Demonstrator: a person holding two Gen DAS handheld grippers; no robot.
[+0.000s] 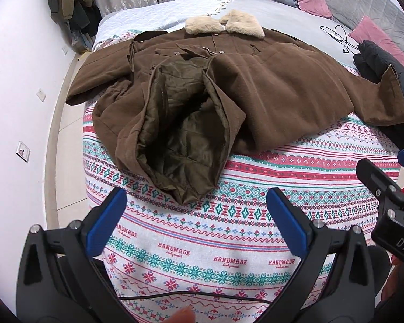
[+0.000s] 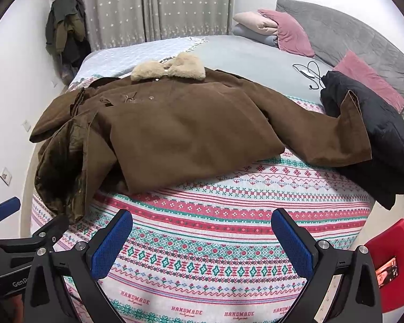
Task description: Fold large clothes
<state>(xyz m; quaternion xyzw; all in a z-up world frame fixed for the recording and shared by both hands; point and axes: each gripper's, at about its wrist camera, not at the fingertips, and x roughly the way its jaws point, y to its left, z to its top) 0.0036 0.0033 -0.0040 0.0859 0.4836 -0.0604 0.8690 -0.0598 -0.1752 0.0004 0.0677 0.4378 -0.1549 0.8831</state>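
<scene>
A large brown coat [image 1: 269, 88] with a cream fur collar [image 1: 226, 24] lies spread on the patterned bedspread [image 1: 229, 215]. Its front flap is turned back, showing the olive quilted lining [image 1: 180, 123]. One sleeve [image 1: 377, 99] reaches right onto a black jacket. The coat also shows in the right wrist view [image 2: 185, 129]. My left gripper [image 1: 196, 215] is open and empty, just short of the coat's hem. My right gripper [image 2: 202, 237] is open and empty above the bedspread [image 2: 215, 242], short of the coat's lower edge. Part of the right gripper shows at the right edge of the left wrist view.
A black jacket [image 2: 377, 140] lies at the bed's right. Pink pillows [image 2: 291, 32] and folded bedding sit by the grey headboard. A cable [image 2: 312, 72] lies on the grey sheet. Clothes hang in the far left corner [image 2: 64, 32]. A red object [image 2: 387, 263] is at lower right.
</scene>
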